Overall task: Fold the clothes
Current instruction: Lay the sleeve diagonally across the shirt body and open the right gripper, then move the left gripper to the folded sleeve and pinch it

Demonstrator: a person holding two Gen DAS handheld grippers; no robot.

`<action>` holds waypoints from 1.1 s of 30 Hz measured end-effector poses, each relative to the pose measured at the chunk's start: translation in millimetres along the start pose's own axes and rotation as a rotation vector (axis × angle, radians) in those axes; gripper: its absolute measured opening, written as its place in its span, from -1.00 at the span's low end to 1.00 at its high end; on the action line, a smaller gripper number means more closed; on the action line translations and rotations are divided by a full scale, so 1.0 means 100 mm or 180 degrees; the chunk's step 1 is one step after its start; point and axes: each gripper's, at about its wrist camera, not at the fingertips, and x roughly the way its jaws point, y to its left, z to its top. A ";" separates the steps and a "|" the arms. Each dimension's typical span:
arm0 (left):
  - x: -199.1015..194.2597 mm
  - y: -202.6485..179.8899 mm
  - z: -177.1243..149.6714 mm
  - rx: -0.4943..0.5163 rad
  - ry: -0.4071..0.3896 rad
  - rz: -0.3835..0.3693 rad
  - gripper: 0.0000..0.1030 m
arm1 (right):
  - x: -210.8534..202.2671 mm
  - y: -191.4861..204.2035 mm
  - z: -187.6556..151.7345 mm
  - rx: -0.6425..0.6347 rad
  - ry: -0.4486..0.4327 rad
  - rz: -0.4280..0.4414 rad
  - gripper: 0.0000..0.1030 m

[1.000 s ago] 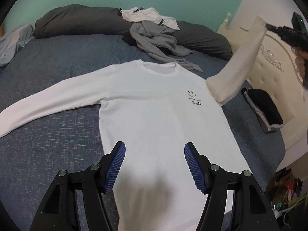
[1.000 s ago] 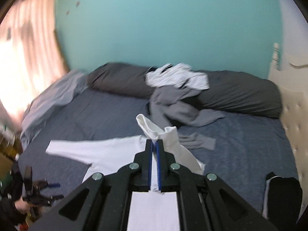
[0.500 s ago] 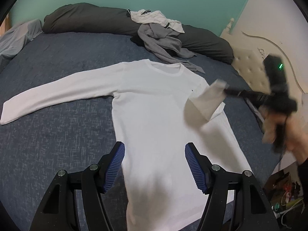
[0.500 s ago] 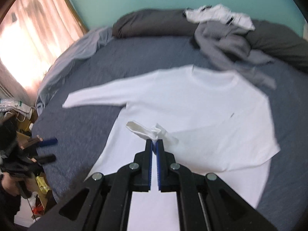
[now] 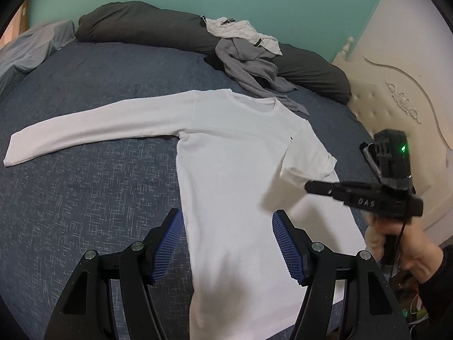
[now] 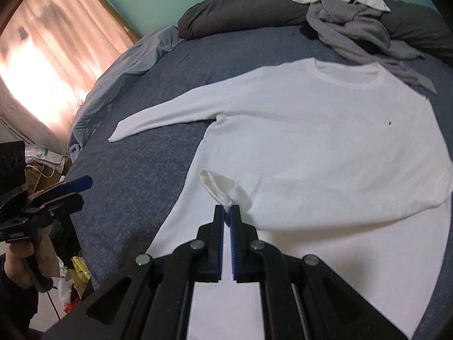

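A white long-sleeve shirt [image 5: 235, 153] lies flat on the dark blue bed [image 5: 85, 175], also in the right wrist view [image 6: 311, 130]. Its left sleeve [image 5: 85, 127] stretches out to the left. My right gripper [image 6: 227, 208] is shut on the cuff [image 6: 218, 187] of the right sleeve, which is folded across the shirt's body [image 5: 308, 155]. The right gripper also shows in the left wrist view [image 5: 307, 186]. My left gripper [image 5: 226, 243] is open and empty above the shirt's lower part.
A grey garment [image 5: 252, 65] and a white garment [image 5: 240, 29] lie crumpled against dark pillows [image 5: 147, 28] at the back. A cream headboard [image 5: 402, 107] stands on the right. A curtained window [image 6: 42, 42] and floor clutter [image 6: 51, 170] are beyond the bed's left edge.
My right gripper has carried the right sleeve down from high in the air and across the shirt's body, covering the printed chest. The left gripper stayed open over the hem.
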 end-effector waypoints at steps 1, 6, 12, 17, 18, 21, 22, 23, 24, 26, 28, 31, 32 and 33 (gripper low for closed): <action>0.00 -0.01 0.01 -0.0005 -0.0002 -0.0006 0.35 | 0.05 0.00 -0.04 0.0018 0.0028 0.0018 -0.93; 0.05 -0.05 0.00 -0.0024 0.0002 -0.0023 0.35 | 0.30 -0.04 -0.24 0.0176 0.0294 0.0098 -0.73; 0.31 -0.07 -0.12 -0.0087 0.0151 -0.0085 0.35 | 0.14 -0.14 -0.38 0.0283 0.0296 0.0111 -0.27; 0.58 -0.14 -0.21 -0.0086 0.0282 -0.0180 0.35 | -0.39 -0.57 -0.50 0.0619 -0.0146 -0.0004 -0.13; 0.63 -0.16 -0.23 -0.0085 0.0308 -0.0193 0.35 | -0.48 -0.69 -0.54 0.0723 -0.0215 -0.0048 -0.12; 0.78 -0.19 -0.27 -0.0085 0.0374 -0.0218 0.35 | -0.68 -1.03 -0.68 0.1026 -0.0364 -0.0122 -0.04; 0.83 -0.20 -0.28 -0.0085 0.0396 -0.0225 0.35 | -0.72 -1.12 -0.73 0.1111 -0.0396 -0.0138 -0.03; 0.88 -0.22 -0.29 -0.0085 0.0421 -0.0229 0.34 | -0.74 -1.20 -0.78 0.1194 -0.0431 -0.0146 -0.03; 0.93 -0.23 -0.31 -0.0089 0.0444 -0.0233 0.34 | -0.77 -1.28 -0.83 0.1270 -0.0464 -0.0149 -0.02; 1.02 -0.26 -0.33 -0.0093 0.0470 -0.0216 0.34 | -0.79 -1.42 -0.94 0.1436 -0.0516 -0.0139 0.00; 1.10 -0.29 -0.34 -0.0091 0.0492 -0.0185 0.34 | -0.78 -1.53 -1.02 0.1545 -0.0550 -0.0146 0.00; 1.22 -0.34 -0.31 -0.0068 0.0520 -0.0118 0.34 | -0.74 -1.65 -1.09 0.1635 -0.0596 -0.0156 0.01; 1.25 -0.35 -0.31 -0.0055 0.0522 -0.0102 0.34 | -0.73 -1.69 -1.10 0.1661 -0.0621 -0.0148 0.01; 1.27 -0.37 -0.30 -0.0043 0.0524 -0.0086 0.34 | -0.71 -1.71 -1.10 0.1682 -0.0659 -0.0129 0.01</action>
